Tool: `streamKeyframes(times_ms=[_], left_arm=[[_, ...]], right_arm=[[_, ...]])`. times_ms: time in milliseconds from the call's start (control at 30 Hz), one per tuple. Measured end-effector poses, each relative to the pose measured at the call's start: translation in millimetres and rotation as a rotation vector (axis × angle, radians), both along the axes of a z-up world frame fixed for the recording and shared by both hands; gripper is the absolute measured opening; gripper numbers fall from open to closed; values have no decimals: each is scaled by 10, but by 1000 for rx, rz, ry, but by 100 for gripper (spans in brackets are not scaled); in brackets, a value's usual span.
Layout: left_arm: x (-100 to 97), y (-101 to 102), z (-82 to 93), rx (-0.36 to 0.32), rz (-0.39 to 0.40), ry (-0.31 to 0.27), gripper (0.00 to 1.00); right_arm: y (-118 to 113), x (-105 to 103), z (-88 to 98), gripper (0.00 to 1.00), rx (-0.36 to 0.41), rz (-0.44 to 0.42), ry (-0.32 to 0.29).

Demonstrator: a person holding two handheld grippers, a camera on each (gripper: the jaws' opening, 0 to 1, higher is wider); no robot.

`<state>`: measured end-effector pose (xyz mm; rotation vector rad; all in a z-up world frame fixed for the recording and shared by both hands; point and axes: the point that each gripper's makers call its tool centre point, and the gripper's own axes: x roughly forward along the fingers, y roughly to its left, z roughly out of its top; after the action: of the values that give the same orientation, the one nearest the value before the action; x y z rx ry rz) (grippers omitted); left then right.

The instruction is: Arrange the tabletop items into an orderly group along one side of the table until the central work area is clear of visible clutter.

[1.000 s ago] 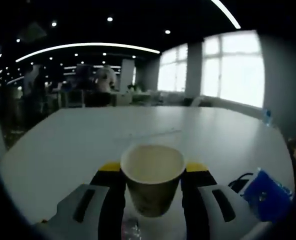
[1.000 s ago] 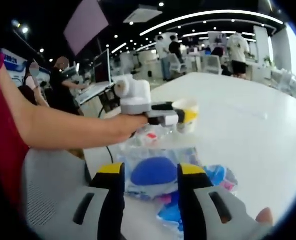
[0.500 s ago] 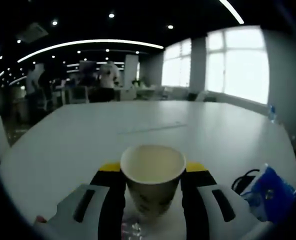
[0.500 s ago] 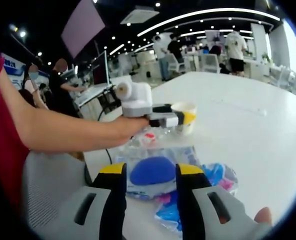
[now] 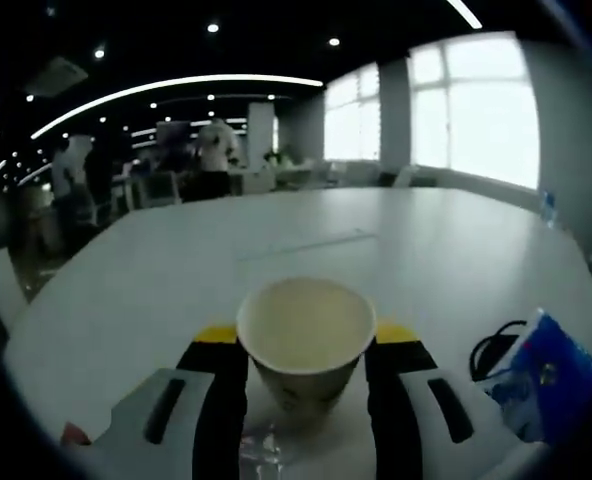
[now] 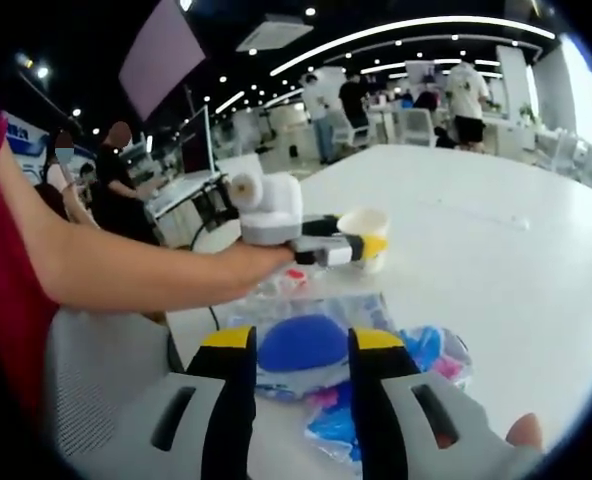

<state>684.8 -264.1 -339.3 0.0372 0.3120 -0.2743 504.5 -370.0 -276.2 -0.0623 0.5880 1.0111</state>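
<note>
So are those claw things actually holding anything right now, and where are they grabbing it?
The left gripper holds a paper cup by its side walls. The right gripper holds nothing.

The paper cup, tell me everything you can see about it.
The paper cup is pale cream and tapered, upright with its open mouth up and nothing visible inside. It sits between the yellow-tipped jaws of the left hand-held gripper, which press its sides. In the right gripper view the cup is held above the white table.
</note>
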Motion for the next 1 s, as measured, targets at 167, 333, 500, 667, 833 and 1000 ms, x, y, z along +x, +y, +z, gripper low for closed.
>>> streamKeyframes(times_ms=[167, 333, 500, 667, 833, 1000], left_arm=[[-11, -9, -17, 3, 6, 33, 46], [-16, -2, -28, 3, 12, 49, 50], [-31, 13, -37, 3, 18, 58, 52], [-55, 25, -40, 5, 19, 63, 54], [-83, 35, -45, 7, 23, 72, 57], [-121, 40, -47, 10, 19, 79, 57]], right_arm=[[8, 2, -1, 37, 1, 1, 0], [5, 11, 5, 37, 3, -1, -1], [6, 21, 21, 37, 8, -4, -5], [11, 19, 32, 37, 9, -3, -7], [7, 15, 40, 37, 7, -3, -9], [9, 26, 70, 37, 10, -6, -15]])
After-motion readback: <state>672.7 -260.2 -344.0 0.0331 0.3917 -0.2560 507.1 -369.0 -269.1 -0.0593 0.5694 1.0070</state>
